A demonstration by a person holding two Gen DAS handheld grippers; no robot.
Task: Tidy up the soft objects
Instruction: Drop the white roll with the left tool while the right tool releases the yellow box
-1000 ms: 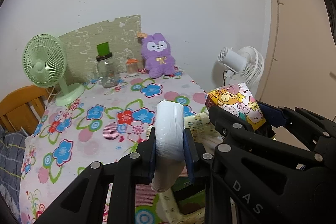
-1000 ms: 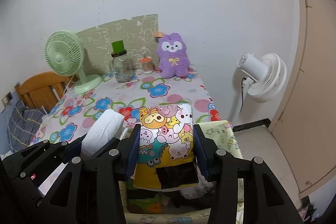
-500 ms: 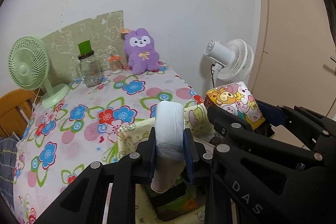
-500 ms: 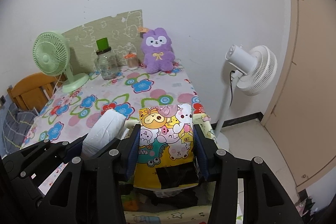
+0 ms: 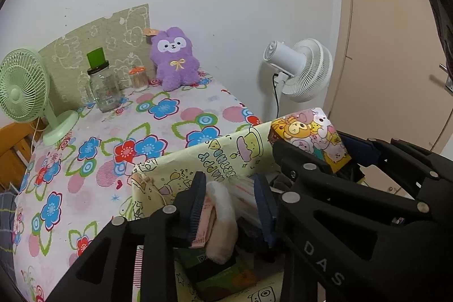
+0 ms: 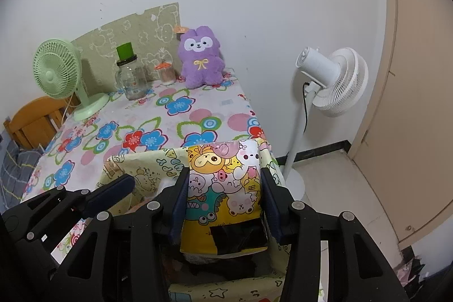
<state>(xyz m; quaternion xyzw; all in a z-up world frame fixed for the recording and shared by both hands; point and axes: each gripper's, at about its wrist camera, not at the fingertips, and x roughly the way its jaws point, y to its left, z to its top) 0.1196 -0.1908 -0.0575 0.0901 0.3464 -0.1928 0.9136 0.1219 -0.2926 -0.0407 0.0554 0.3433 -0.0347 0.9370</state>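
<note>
The left hand-held gripper hung over the yellow fabric storage bin at six o'clock, jaws opening, the white soft pack loose between them inside; the right hand-held gripper clenched the cartoon-print packet above the bin, not yet dropped; the purple plush rabbit sat at twelve o'clock on the tabletop, seemingly left to sort.

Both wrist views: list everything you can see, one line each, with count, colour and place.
plush: 1, purple, back of table against wall
jar: 1, clear with green cap, left of plush
small jar: 1, orange top, between jar and plush
desk fan: 1, green, table's back left
board: 1, olive, leaning on wall
tablecloth: 1, floral, over table
chair: 1, wooden, left of table
floor fan: 1, white, right of table
bin: 1, pale yellow fabric, near table edge
white roll: 1, inside bin
cartoon pack: 1, yellow, over bin
left gripper: black, jaws opening, roll between them
right gripper: black, shut on pack
</note>
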